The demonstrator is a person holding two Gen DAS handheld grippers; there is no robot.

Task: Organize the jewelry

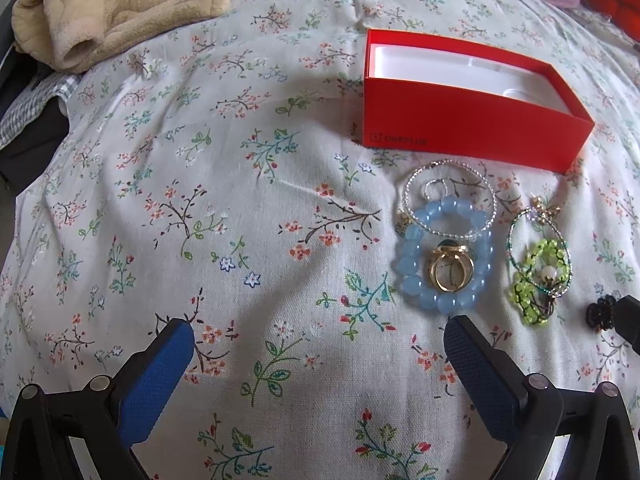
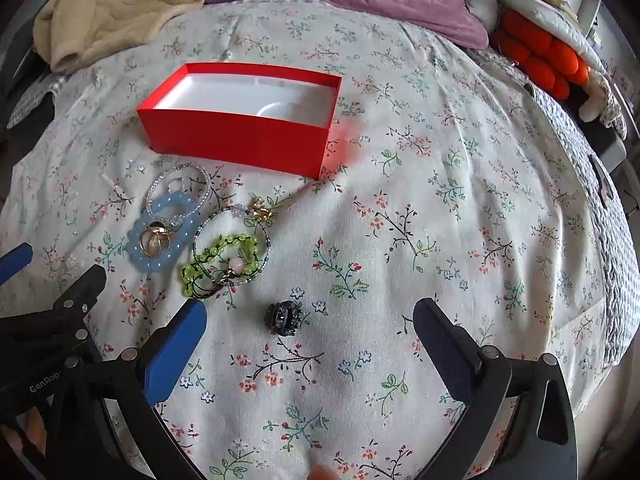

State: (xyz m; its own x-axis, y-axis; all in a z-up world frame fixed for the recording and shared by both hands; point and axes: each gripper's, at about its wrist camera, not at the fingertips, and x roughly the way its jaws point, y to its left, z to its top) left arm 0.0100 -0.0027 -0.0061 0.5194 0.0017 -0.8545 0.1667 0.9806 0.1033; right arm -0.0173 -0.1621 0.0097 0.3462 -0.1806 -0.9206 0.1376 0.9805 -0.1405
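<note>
While red box (image 2: 240,144) sits empty, all jewelry lies loose on floral bedsheet (image 2: 440,240): blue bead bracelet (image 1: 442,254), gold rings (image 1: 452,270), green bead bracelet (image 2: 218,264), black hair claw (image 2: 282,317). I hold left gripper (image 1: 320,344), right gripper (image 2: 310,320) spread wide, grasping nothing. Sorting not begun.

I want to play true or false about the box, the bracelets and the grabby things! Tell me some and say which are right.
1. The red box has jewelry in it. False: only its white lining shows inside.
2. Gold rings lie inside the loop of the blue bead bracelet. True.
3. The right gripper is shut on the green bead bracelet. False: its jaws are wide open and hold nothing.
4. A small dark hair clip lies on the floral sheet between the right gripper's jaws. True.
5. The left gripper holds the blue bead bracelet. False: its jaws are open and the bracelet lies on the sheet.
</note>
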